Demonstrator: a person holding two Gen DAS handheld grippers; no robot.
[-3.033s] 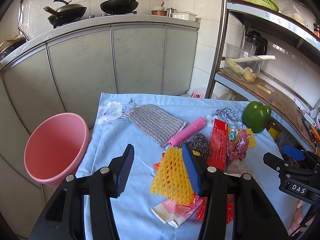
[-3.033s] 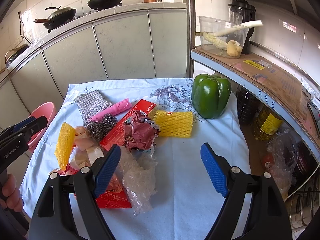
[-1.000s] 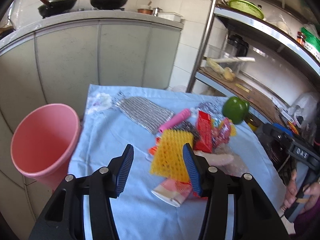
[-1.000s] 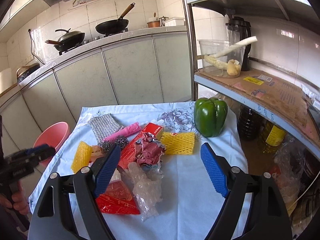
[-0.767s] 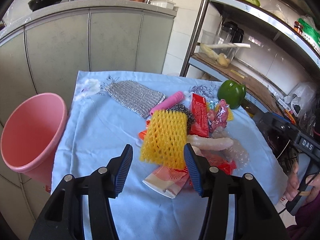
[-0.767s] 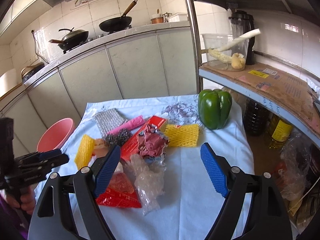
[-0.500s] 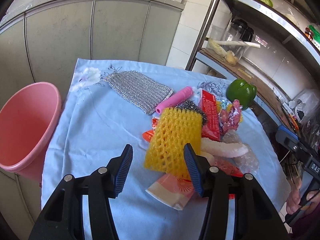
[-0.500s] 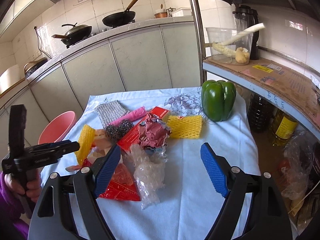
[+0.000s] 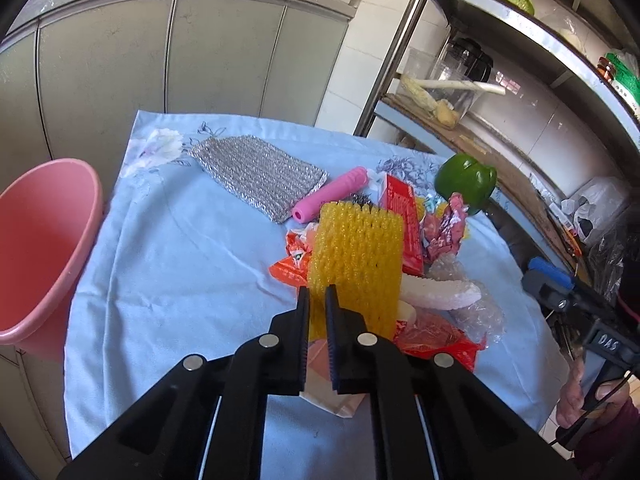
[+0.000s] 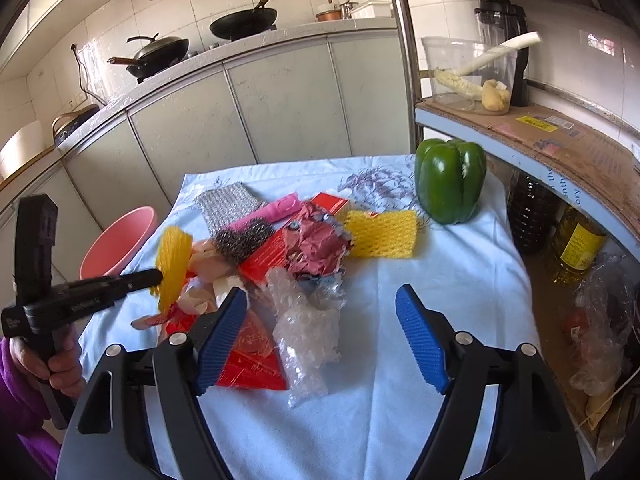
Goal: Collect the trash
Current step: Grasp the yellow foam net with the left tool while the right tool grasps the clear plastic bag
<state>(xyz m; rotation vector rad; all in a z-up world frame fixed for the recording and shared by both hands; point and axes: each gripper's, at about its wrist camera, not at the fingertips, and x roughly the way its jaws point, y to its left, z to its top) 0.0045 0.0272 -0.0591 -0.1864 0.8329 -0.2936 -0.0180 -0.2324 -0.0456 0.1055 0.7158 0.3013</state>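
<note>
My left gripper (image 9: 317, 300) is shut on the lower edge of a yellow foam net sleeve (image 9: 356, 264) and holds it upright over the trash pile; it also shows in the right wrist view (image 10: 174, 264). My right gripper (image 10: 320, 336) is open and empty above a crumpled clear plastic wrap (image 10: 308, 324). The pile on the blue cloth holds red wrappers (image 10: 248, 356), a red box (image 9: 404, 220), crumpled red foil (image 10: 316, 248) and a second yellow foam net (image 10: 380, 234). A pink bin (image 9: 36, 252) stands left of the table.
A silver scouring cloth (image 9: 256, 176), a pink roller (image 9: 332, 198), a steel wool ball (image 10: 244, 242) and a green bell pepper (image 10: 450, 180) lie on the table. A metal shelf rack (image 10: 540, 132) with oil bottles (image 10: 576, 244) stands at the right. Cabinets are behind.
My left gripper has closed on the yellow foam net sleeve, which now stands lifted between its fingers. My right gripper stays open and has barely moved.
</note>
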